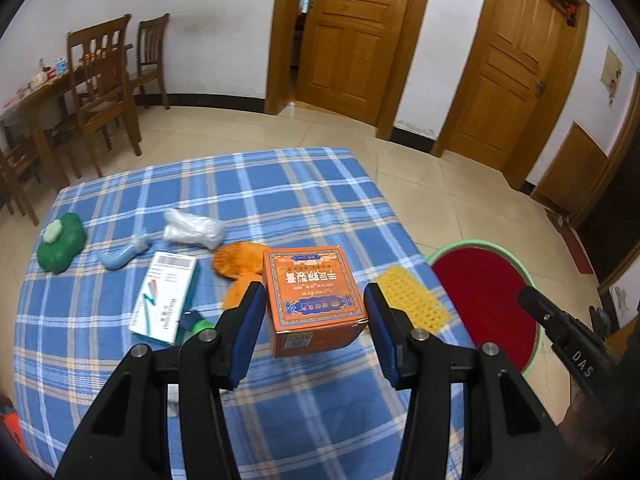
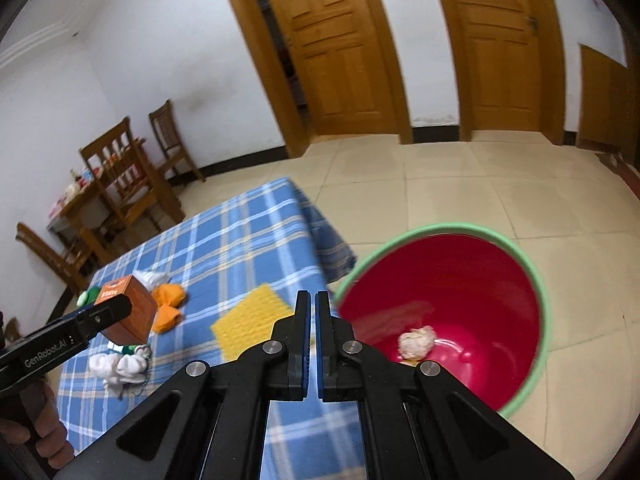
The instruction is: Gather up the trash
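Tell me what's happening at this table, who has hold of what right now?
A person with a gripper in each hand is clearing trash from a table under a blue plaid cloth. The left gripper holds an orange box between its fingers, lifted off the cloth. The right gripper is shut and empty, near the red bin on the floor, where a crumpled wad already lies. Orange peel, a yellow sponge and other bits remain on the table.

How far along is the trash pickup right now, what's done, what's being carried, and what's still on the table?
Done: one crumpled wad lies in the red bin. In hand: the left gripper holds the orange box lifted above the blue plaid cloth; the right gripper is shut and empty. Left: the white carton, plastic bag, orange peels, yellow mat, green item and white wad.
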